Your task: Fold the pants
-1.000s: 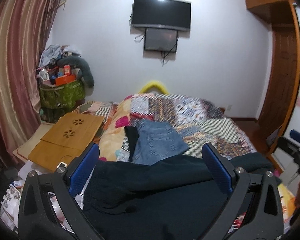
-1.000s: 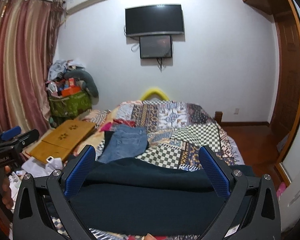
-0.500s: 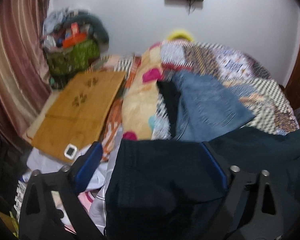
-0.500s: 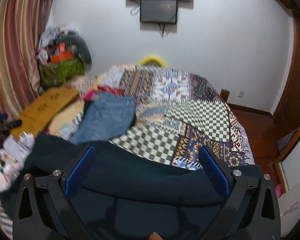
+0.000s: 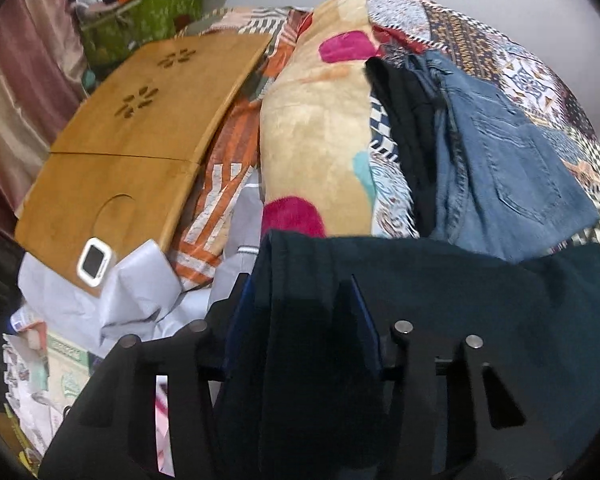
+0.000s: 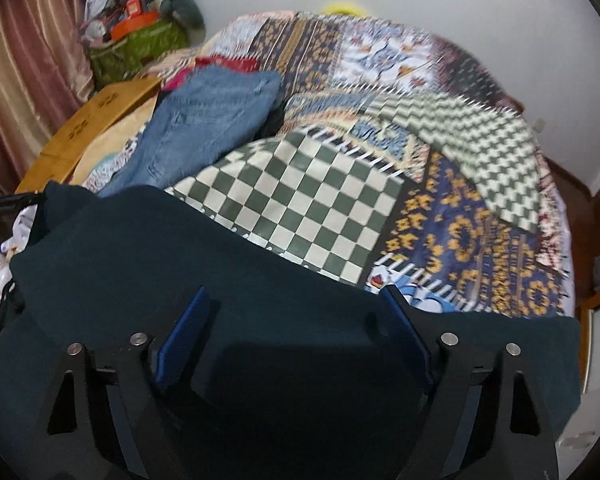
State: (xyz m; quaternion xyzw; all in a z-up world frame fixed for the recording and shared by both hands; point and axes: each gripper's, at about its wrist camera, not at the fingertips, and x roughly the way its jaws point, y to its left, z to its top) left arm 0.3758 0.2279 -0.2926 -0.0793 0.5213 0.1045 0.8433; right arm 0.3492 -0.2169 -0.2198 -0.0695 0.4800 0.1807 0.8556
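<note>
Left wrist view: the left gripper is closing, its blue pads narrowing around a bunched edge of the dark teal pants, cloth between them but not visibly pinched. In the right wrist view the right gripper is closing too, its jaws wider, over the same pants, which lie along the near edge of the bed. Beyond them, folded blue jeans rest on the patchwork bedspread, with a wooden lap tray at the bed's left edge. The step in hand looks like the first grasp; next, both jaws likely need a firm pinch before lifting the cloth to fold. No writing can be read.
</note>
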